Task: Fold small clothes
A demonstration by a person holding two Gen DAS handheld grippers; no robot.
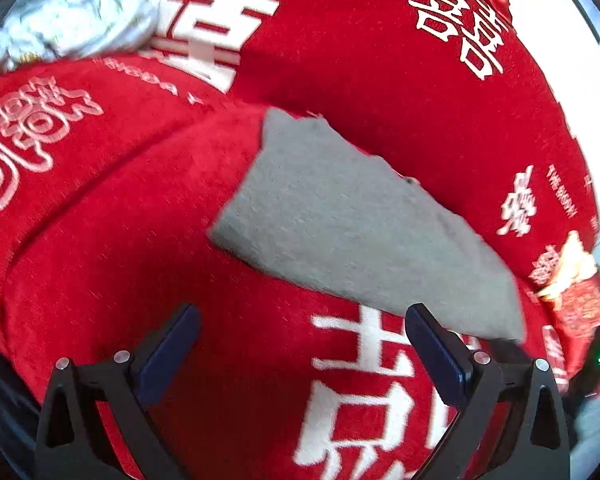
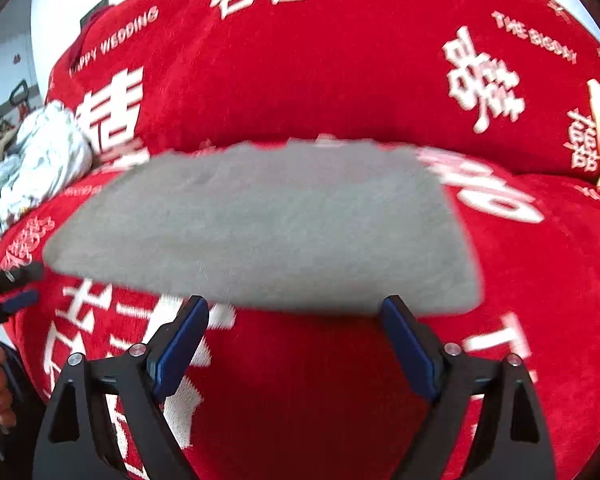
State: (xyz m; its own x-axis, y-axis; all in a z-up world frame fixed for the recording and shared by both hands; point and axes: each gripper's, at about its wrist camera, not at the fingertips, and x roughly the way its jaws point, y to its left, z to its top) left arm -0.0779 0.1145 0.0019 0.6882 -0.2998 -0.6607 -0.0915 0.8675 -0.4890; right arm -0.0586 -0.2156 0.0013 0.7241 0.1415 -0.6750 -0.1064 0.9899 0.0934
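A small grey cloth (image 1: 340, 216) lies flat on a red blanket with white characters (image 1: 120, 240). In the left wrist view it stretches from the middle to the right, just beyond my open, empty left gripper (image 1: 302, 312). In the right wrist view the grey cloth (image 2: 260, 228) lies across the middle, its near edge just beyond my open, empty right gripper (image 2: 296, 306). The left gripper's tip (image 2: 16, 284) shows at the left edge of the right wrist view, near the cloth's left corner.
A crumpled white patterned fabric (image 1: 72, 8) lies at the far left of the blanket, also seen in the right wrist view (image 2: 32, 160). A red and gold packet (image 1: 580, 300) lies at the right. The blanket bulges into soft folds (image 2: 340, 80).
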